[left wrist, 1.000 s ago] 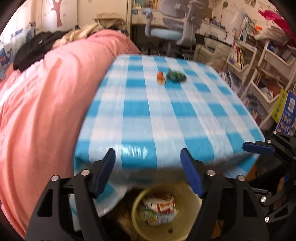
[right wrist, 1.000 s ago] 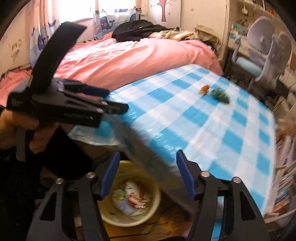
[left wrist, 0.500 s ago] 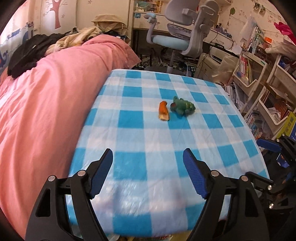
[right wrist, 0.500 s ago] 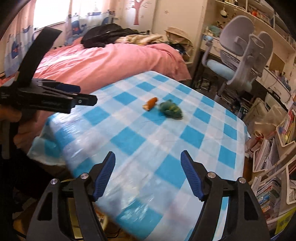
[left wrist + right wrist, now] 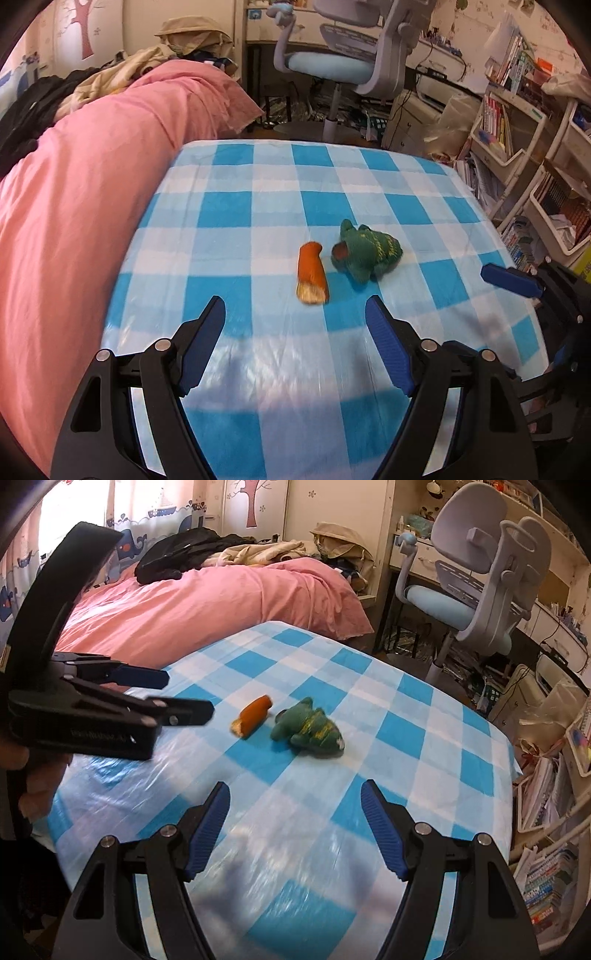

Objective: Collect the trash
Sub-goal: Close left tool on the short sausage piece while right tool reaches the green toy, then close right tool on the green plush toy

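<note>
The left gripper (image 5: 295,317) hovers over the checked desk (image 5: 236,210) with its fingers (image 5: 205,341) spread wide and nothing between them. An orange scrap (image 5: 312,271) (one end pale and ragged) lies just ahead of the fingertips, nearer the right-hand one, with a green crumpled piece (image 5: 365,253) just beside it. The right gripper (image 5: 295,801) also stands wide and empty; both pieces lie ahead of its fingers, the orange scrap toward the left one. A pink bed (image 5: 207,605) lies beyond the desk.

bed (image 5: 92,184): pink cover | desk chair (image 5: 476,590): grey-blue | window (image 5: 74,513): bright
</note>
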Demonstrator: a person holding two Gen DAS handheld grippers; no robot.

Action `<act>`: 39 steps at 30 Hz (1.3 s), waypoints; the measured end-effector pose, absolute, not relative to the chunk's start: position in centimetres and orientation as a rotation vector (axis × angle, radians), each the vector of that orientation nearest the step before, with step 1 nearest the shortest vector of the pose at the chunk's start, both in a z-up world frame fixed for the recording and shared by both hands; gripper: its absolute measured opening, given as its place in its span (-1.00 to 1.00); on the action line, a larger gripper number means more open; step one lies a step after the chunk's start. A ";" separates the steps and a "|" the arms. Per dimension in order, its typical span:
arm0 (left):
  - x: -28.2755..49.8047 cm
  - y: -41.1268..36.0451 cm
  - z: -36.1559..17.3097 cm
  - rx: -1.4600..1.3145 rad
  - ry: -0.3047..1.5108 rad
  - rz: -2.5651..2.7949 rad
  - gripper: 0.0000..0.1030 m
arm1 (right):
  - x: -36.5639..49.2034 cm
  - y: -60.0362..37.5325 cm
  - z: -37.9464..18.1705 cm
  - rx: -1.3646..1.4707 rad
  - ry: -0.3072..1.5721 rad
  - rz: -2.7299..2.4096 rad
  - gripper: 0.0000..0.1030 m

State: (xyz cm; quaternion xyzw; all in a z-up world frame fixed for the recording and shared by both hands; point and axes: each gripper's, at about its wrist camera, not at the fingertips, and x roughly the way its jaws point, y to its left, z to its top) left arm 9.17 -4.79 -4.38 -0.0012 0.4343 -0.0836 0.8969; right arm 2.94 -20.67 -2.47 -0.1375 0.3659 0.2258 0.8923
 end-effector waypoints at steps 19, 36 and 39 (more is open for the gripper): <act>16.6 -4.9 -8.3 0.026 0.998 -0.210 -0.61 | 9.1 -18.0 -5.2 -0.348 0.802 0.551 0.47; 15.6 -4.3 -5.3 0.040 0.961 -0.251 -0.65 | 11.2 -16.7 -5.7 -0.311 0.872 0.563 -0.09; 15.0 -4.5 -4.7 0.048 0.944 -0.255 -0.64 | 10.6 -17.0 -5.3 -0.308 0.872 0.567 -0.10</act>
